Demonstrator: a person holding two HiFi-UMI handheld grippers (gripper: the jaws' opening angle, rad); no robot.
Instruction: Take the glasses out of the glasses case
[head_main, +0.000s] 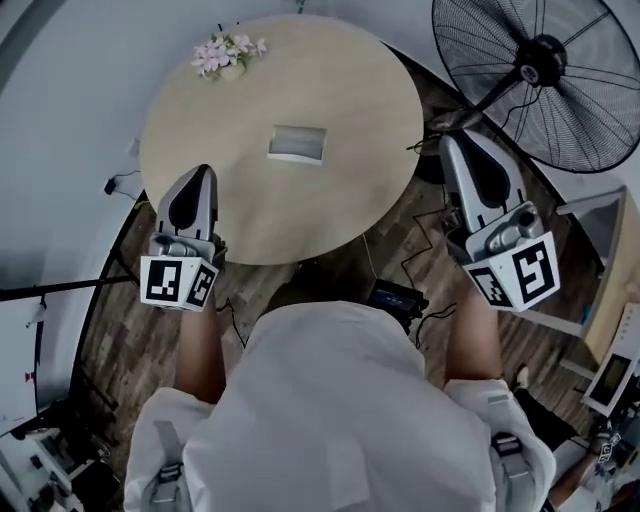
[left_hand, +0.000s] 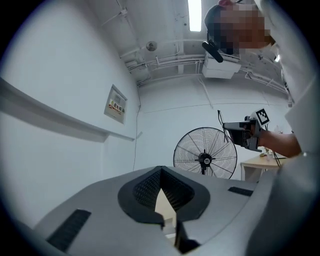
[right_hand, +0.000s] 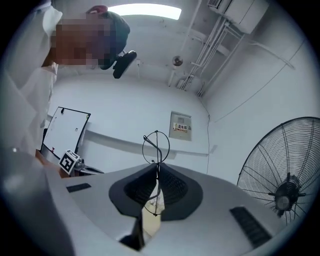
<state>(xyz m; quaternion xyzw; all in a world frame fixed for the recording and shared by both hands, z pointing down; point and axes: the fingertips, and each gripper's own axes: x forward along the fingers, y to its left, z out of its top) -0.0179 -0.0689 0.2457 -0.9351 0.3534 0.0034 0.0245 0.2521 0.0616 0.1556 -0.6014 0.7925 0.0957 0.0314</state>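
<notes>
A grey glasses case (head_main: 297, 143) lies in the middle of the round wooden table (head_main: 200, 130); whether its lid is up is unclear. In the right gripper view, thin wire-framed glasses (right_hand: 158, 150) stand up out of my right gripper (right_hand: 156, 170), which is shut on them. In the head view that gripper (head_main: 452, 142) is raised off the table's right edge, and the glasses (head_main: 434, 128) show only as faint wire at its tip. My left gripper (head_main: 200, 175) hovers over the table's near left edge. It is shut (left_hand: 161, 172) and holds nothing.
A small pot of pink flowers (head_main: 229, 54) sits at the table's far left. A big standing fan (head_main: 540, 70) is to the right, beyond the right gripper. Cables and a black box (head_main: 397, 297) lie on the wooden floor below the table.
</notes>
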